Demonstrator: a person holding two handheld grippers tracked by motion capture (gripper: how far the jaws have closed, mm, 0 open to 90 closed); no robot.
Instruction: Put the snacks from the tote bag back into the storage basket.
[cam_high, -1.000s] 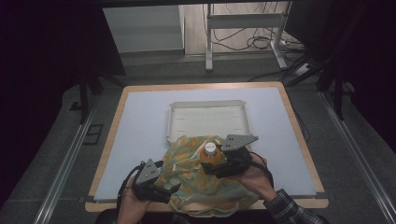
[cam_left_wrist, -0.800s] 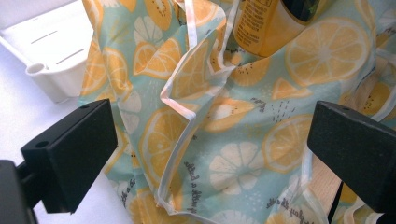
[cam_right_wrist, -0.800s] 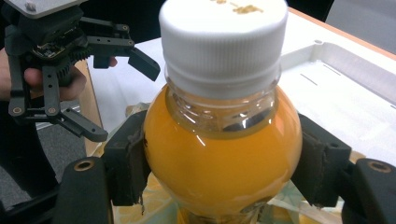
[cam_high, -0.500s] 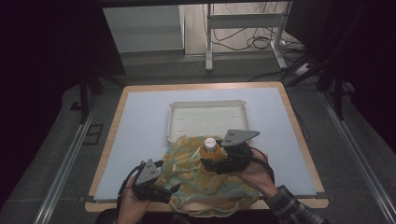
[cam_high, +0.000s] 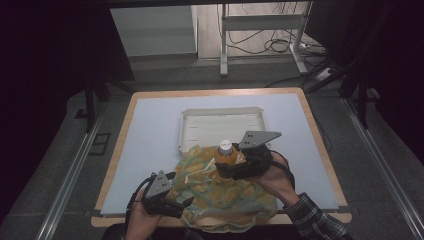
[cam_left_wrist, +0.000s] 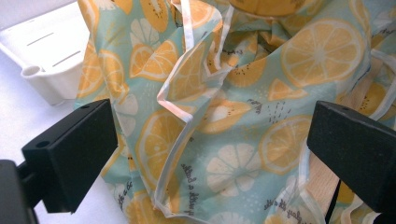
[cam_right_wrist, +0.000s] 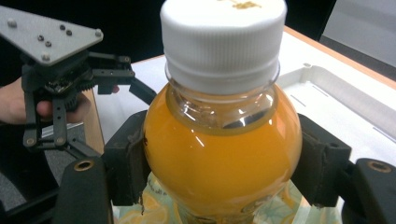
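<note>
The right gripper (cam_right_wrist: 219, 186) has its jaws clamped on the shoulder of a juice bottle (cam_right_wrist: 222, 158), upright over the fruit-print cloth bag (cam_high: 220, 192) at the counter's (cam_high: 150, 130) near edge. Full and smooth-walled, the bottle is probably weighty and slippery; the grip below its white cap (cam_right_wrist: 223, 32) suits it. The left gripper (cam_high: 186, 202), jaws apart, faces the limp bag. A white tray (cam_high: 222, 116) lies beyond; the room around is dim, with cables on the floor.

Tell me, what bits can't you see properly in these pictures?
- Bottle: its bottom is cut off by the right gripper view's lower edge; the high view shows it too small to read the cap.
- Cloth: its tiny writing is blurred in the left gripper view.
- Tray: its near edge hides behind the cloth, high view.
</note>
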